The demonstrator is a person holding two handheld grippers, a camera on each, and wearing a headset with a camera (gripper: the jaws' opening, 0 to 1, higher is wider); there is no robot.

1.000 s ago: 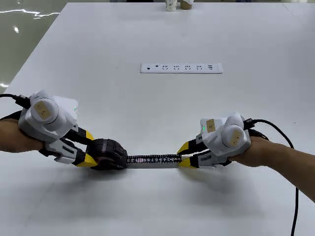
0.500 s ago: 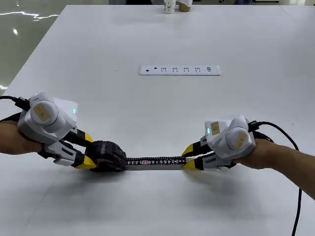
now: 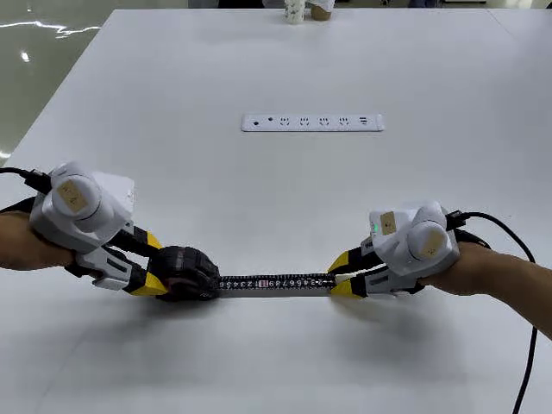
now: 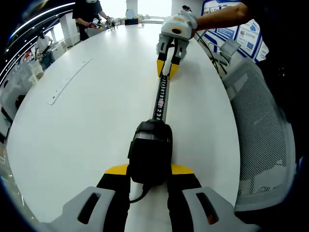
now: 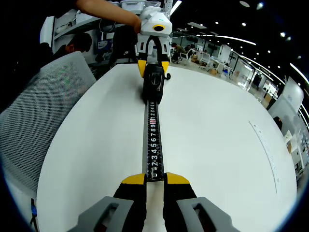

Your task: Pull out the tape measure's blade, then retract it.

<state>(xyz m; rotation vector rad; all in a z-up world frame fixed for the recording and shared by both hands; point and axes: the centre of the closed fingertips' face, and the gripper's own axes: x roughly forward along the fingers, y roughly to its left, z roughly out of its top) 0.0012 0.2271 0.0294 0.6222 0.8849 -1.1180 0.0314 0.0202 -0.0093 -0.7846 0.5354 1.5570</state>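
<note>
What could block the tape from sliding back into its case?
Nothing visible. The tape runs straight over bare table from the right gripper to the case in the left gripper; the power strip lies well aside.

Black tape measure (image 3: 185, 272) lying on table, numbered blade (image 3: 274, 282) partly extended, flat
</note>
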